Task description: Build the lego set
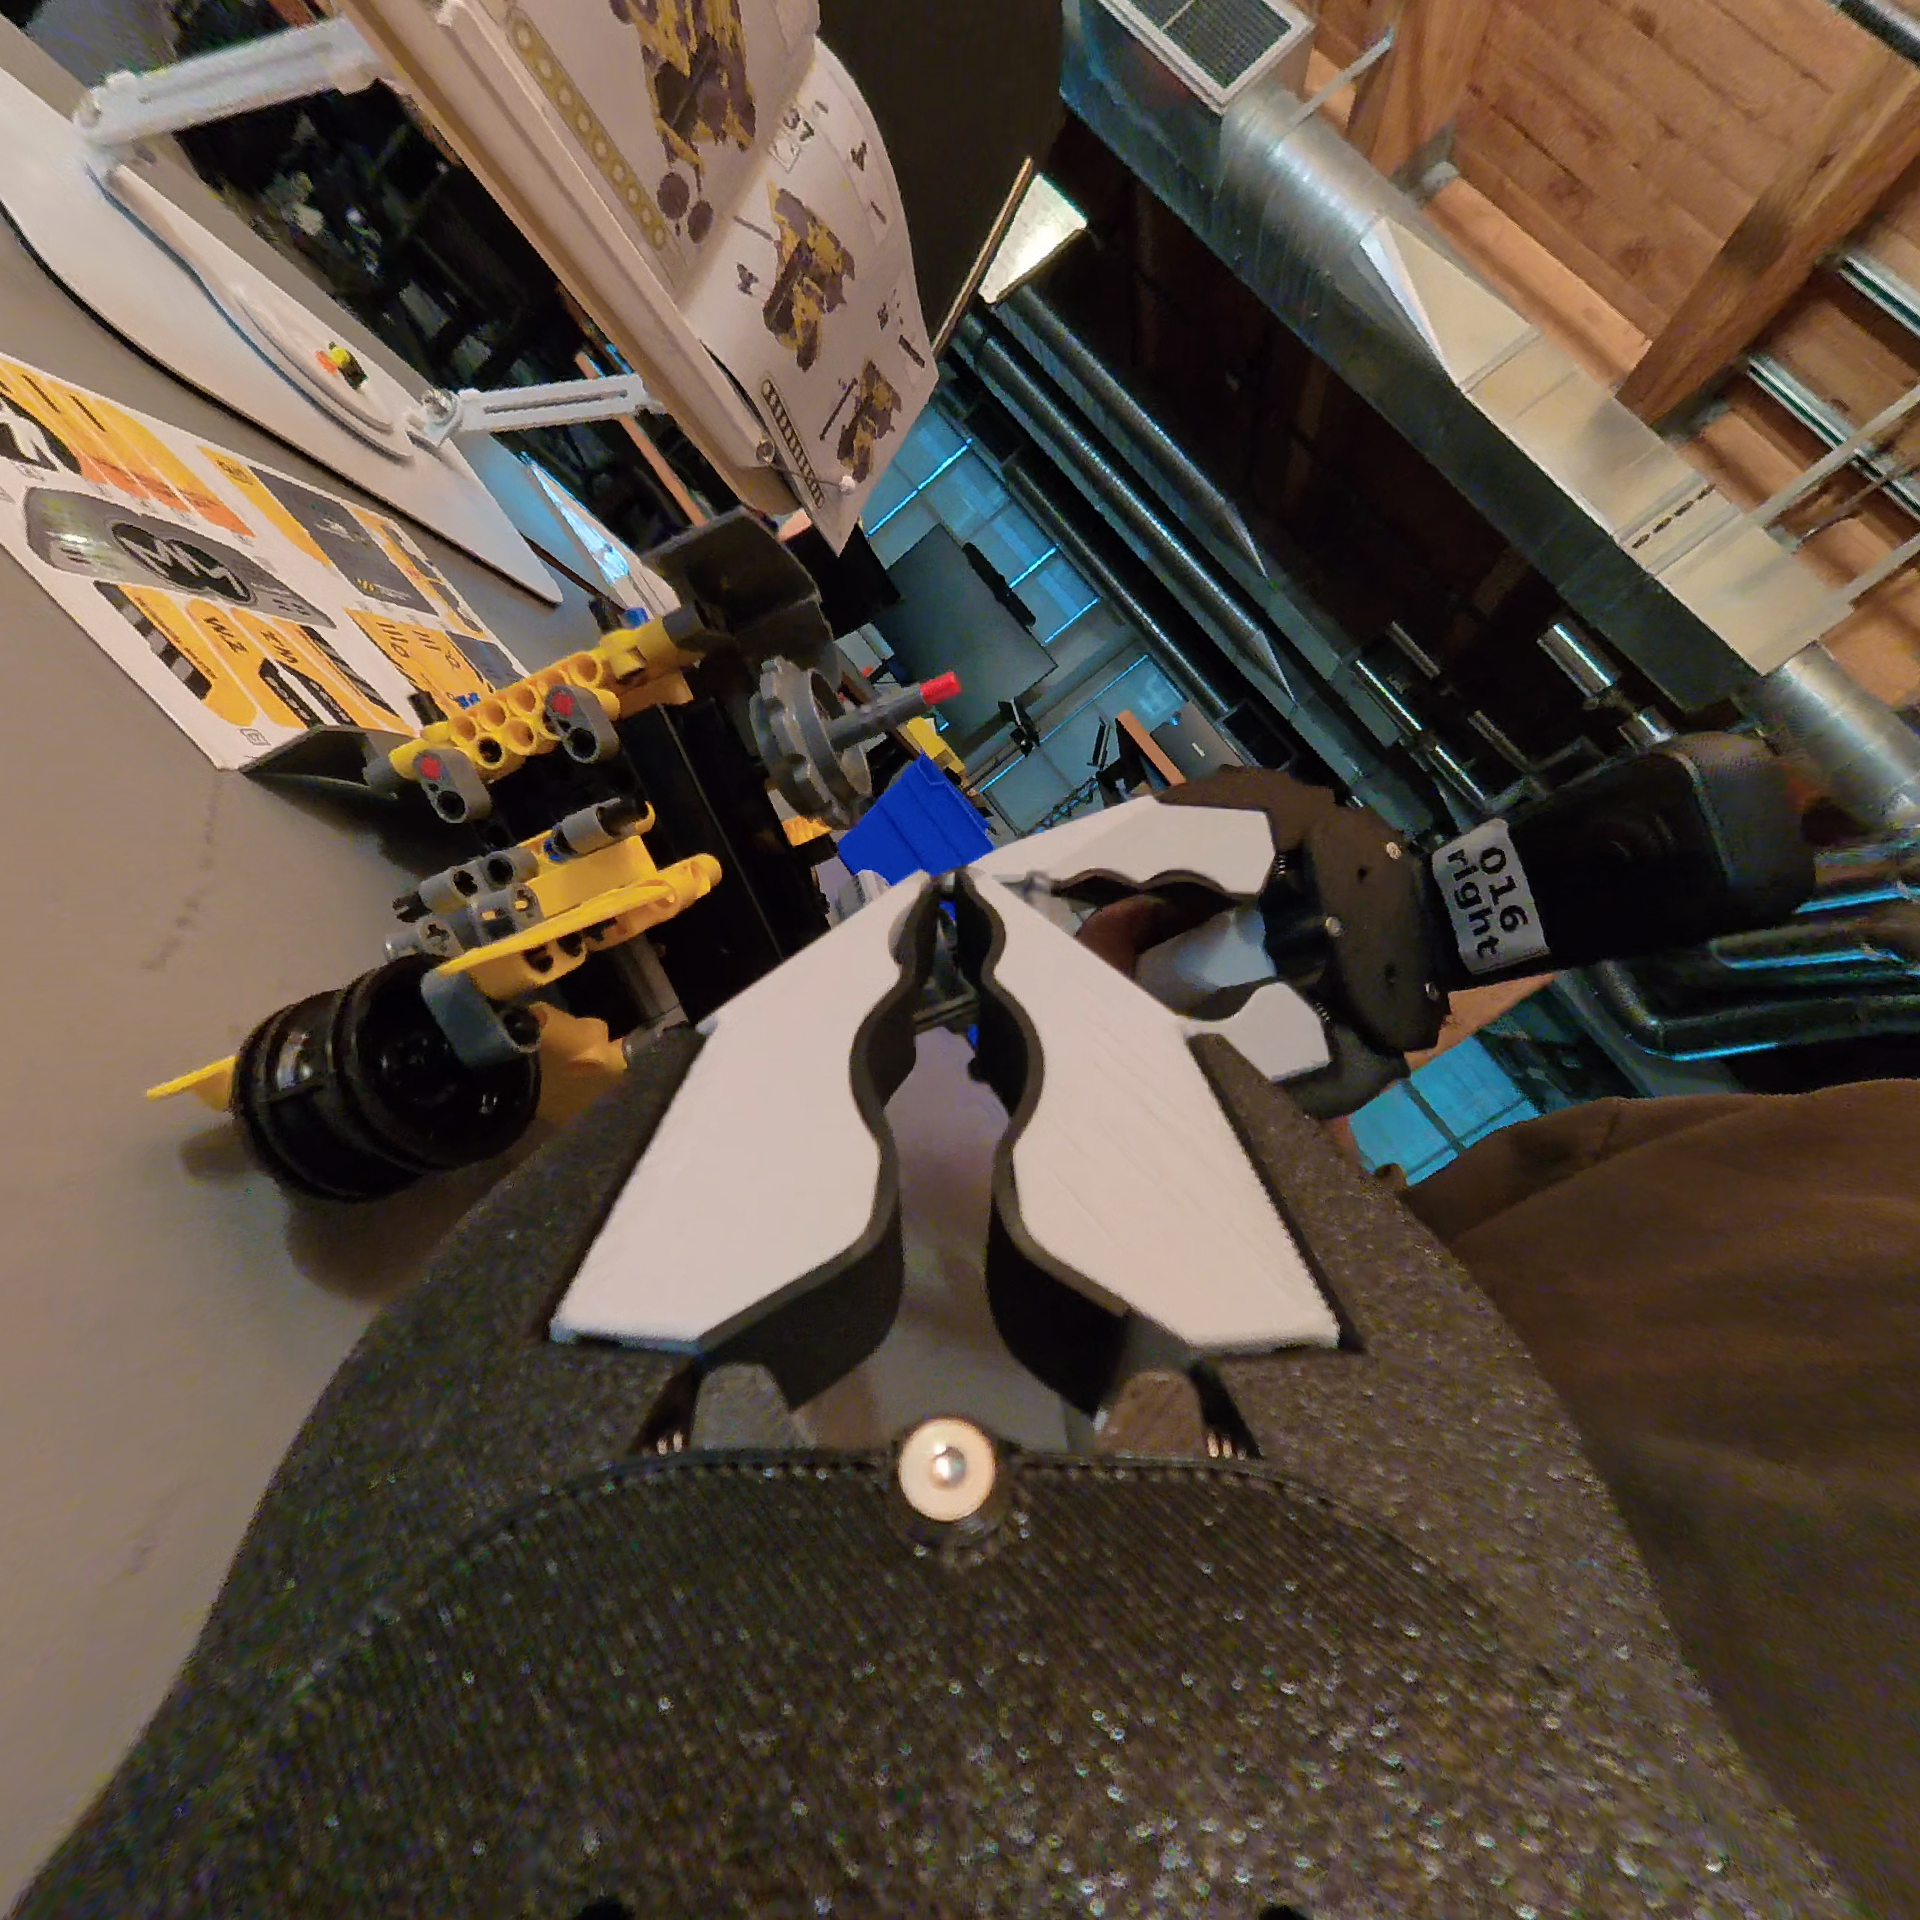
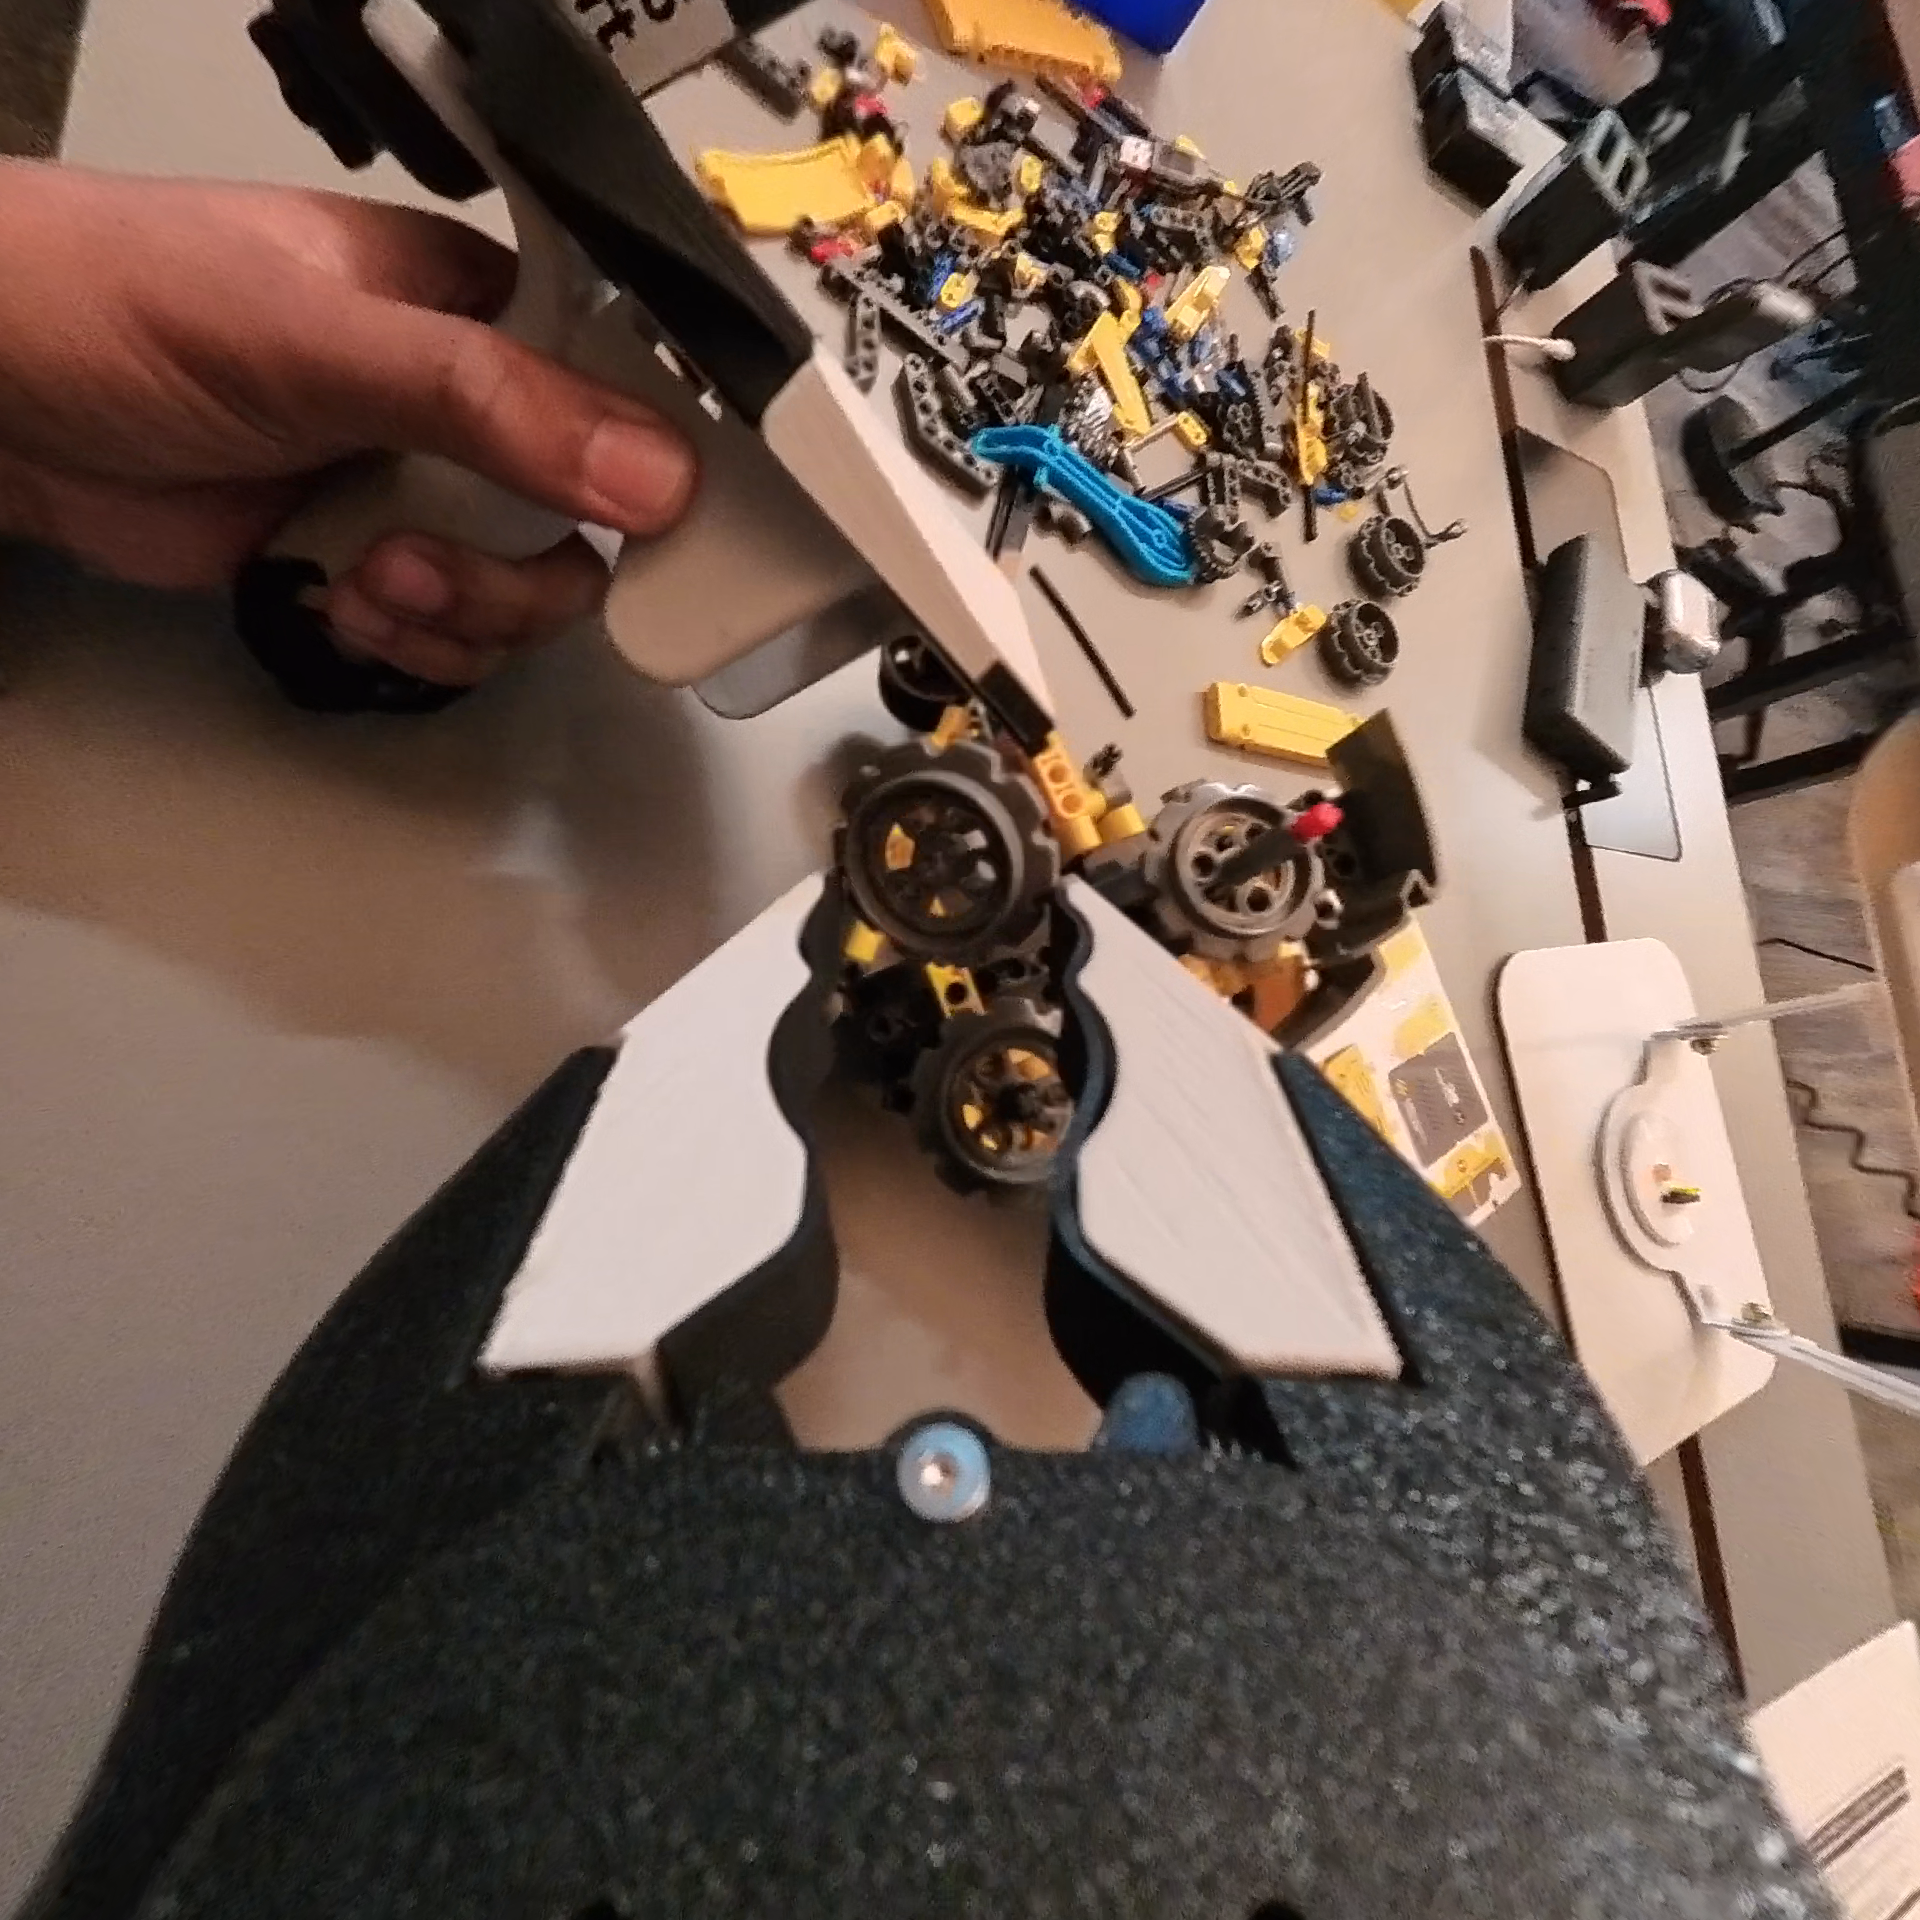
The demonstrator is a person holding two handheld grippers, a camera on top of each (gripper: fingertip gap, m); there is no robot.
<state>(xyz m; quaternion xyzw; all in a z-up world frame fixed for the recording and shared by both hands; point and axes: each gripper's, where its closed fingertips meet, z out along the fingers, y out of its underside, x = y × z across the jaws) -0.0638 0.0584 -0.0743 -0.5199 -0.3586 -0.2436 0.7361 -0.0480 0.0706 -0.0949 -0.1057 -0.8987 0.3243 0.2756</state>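
Observation:
A partly built yellow and black brick model [image 1: 540, 831] with grey toothed wheels [image 2: 945, 852] lies on the grey table [image 2: 312, 935]. My left gripper [image 1: 945, 888] is shut, its tips meeting just right of the model. In the right wrist view a hand [image 2: 260, 364] holds the left gripper [image 2: 1023, 717], whose tip touches a yellow beam on the model. My right gripper [image 2: 945, 894] is open, its fingers standing either side of a toothed wheel. The right gripper also shows in the left wrist view [image 1: 1122, 894], close behind the left tips.
A pile of loose yellow, black and blue parts [image 2: 1091, 291] covers the far table. A sticker sheet [image 1: 208, 582] lies beside the model. An instruction booklet [image 1: 727, 208] hangs on a white stand [image 2: 1621, 1164]. A blue bin [image 1: 914, 821] stands behind. The table edge [image 2: 1579, 831] runs at right.

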